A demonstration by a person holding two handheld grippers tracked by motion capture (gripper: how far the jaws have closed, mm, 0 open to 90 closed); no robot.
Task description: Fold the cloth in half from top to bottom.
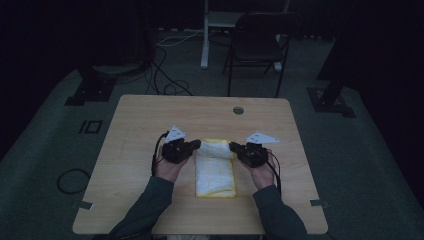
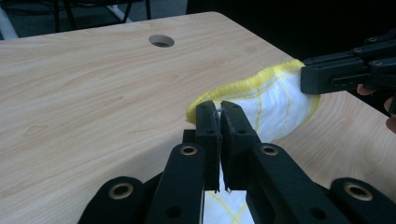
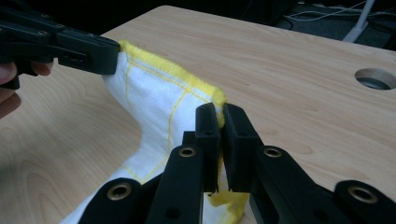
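Observation:
A white cloth with a yellow hem (image 1: 215, 170) lies folded in a long strip on the wooden table (image 1: 150, 120). Its far end is lifted off the tabletop. My left gripper (image 1: 196, 144) is shut on the left far corner of the cloth (image 2: 275, 98), its closed tips (image 2: 219, 109) pinching the yellow hem. My right gripper (image 1: 233, 146) is shut on the right far corner, its tips (image 3: 220, 114) clamped on the hem of the cloth (image 3: 154, 95). The hem hangs stretched between the two grippers. Each gripper view also shows the other gripper's jaws at the opposite corner.
A round cable hole (image 1: 238, 110) is set in the table near its far edge. A black folding chair (image 1: 257, 40) stands beyond the table, with cables (image 1: 165, 75) across the floor. The room around is dark.

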